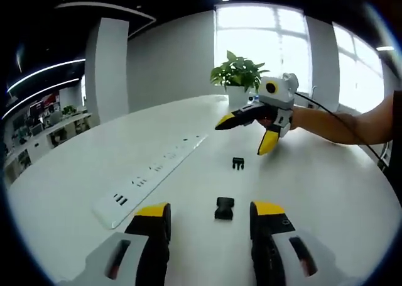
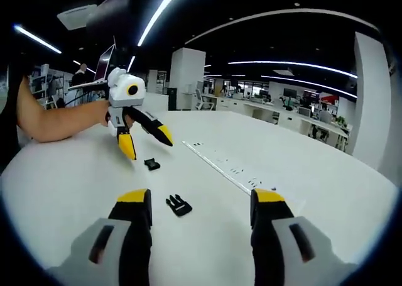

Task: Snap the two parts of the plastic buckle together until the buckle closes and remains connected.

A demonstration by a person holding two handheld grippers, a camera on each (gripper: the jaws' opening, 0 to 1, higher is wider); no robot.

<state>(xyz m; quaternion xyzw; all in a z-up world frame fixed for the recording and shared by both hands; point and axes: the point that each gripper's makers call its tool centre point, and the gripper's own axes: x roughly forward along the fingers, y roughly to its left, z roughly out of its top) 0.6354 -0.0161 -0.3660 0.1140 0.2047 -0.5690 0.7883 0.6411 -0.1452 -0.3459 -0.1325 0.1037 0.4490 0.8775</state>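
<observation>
Matte black pronged buckle half, tools spread.

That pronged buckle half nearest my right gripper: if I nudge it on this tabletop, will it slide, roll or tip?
Likely slide: the pronged buckle half lies flat on the smooth, glossy white table, so friction looks low. Rolling or tipping seems unlikely given its flat, low shape. It looks small, rigid and light, so it may skate from a closing right gripper, whose jaws stand open.

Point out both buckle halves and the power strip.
socket half [image 1: 224,208], left gripper view, on its black body.
pronged half [image 2: 179,205], right gripper view, on its centre, near the prongs.
power strip [image 1: 151,176], left gripper view, on its white top face mid-length.
</observation>
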